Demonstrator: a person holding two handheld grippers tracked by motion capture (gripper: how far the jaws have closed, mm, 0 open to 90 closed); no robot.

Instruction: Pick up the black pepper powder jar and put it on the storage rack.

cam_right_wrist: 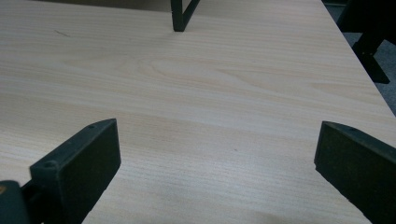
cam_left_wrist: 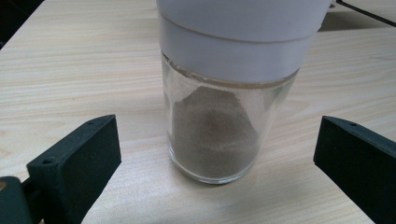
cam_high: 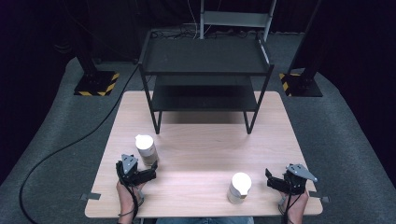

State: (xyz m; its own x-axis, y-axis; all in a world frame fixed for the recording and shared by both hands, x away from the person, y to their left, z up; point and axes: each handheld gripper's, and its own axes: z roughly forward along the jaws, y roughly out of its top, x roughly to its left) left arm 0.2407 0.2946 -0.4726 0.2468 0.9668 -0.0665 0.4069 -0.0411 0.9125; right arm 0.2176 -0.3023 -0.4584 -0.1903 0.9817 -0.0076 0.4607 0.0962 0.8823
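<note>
Lining up on the near jar [cam_left_wrist: 219, 112], the left claw [cam_high: 140, 173] stands wide apart, needing only to close; the right claw [cam_high: 280, 182] waits apart too.

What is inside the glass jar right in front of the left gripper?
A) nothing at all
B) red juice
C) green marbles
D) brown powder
D: in the left gripper view the glass jar under its white lid holds a heap of brown powder.
</note>
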